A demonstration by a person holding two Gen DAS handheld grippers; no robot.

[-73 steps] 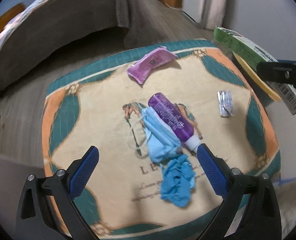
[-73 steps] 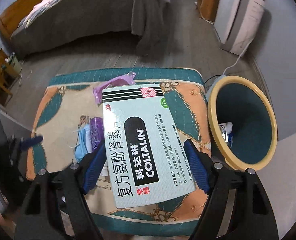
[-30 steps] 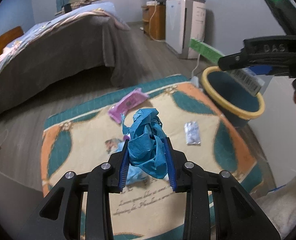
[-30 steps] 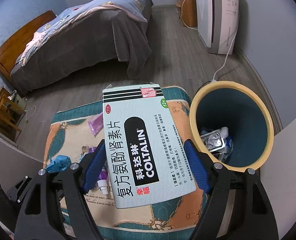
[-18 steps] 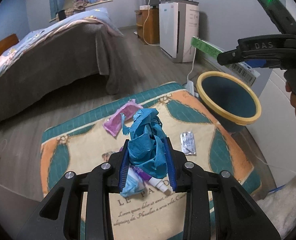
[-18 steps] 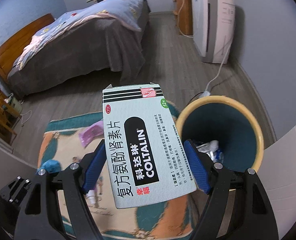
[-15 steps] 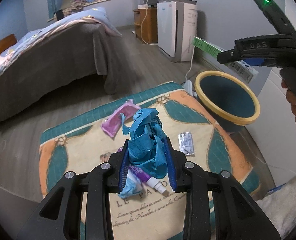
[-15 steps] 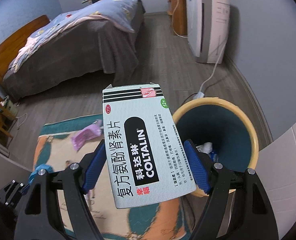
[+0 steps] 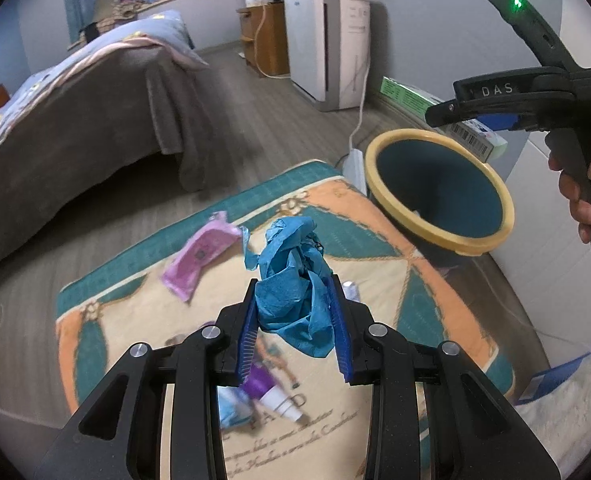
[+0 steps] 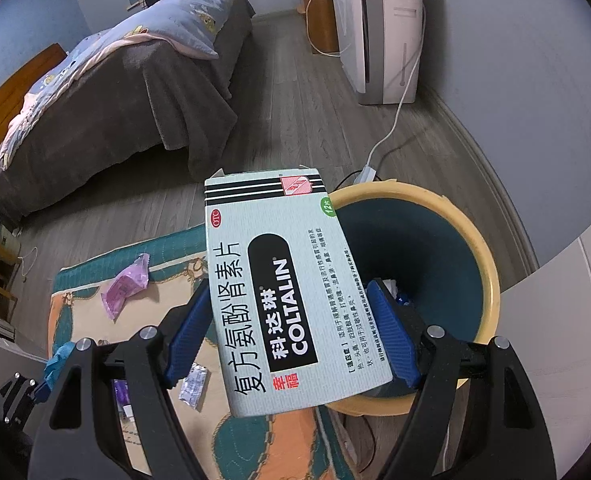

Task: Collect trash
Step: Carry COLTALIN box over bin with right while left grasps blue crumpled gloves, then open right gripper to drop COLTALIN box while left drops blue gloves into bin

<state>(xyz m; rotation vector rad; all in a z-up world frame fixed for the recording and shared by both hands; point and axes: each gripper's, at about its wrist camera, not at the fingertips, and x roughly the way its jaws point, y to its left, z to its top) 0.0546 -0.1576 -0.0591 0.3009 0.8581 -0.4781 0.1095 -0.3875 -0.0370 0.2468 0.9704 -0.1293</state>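
above the patterned mat (image 9: pixel 375 264), left gripper (image 9: pixel 294 316) is clamped on a crumpled blue glove (image 9: pixel 291 280). right gripper (image 10: pixel 291 320) pinches a medicine box (image 10: pixel 287 288) at the trash bin (image 10: pixel 479 240) rim. purple packet (image 9: pixel 199 258) lies on the mat.

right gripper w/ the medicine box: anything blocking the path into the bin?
Nothing visible does. The right gripper holds the medicine box beside and above the trash bin, whose mouth is open. The left gripper, clamping the blue wad, is off to the side.
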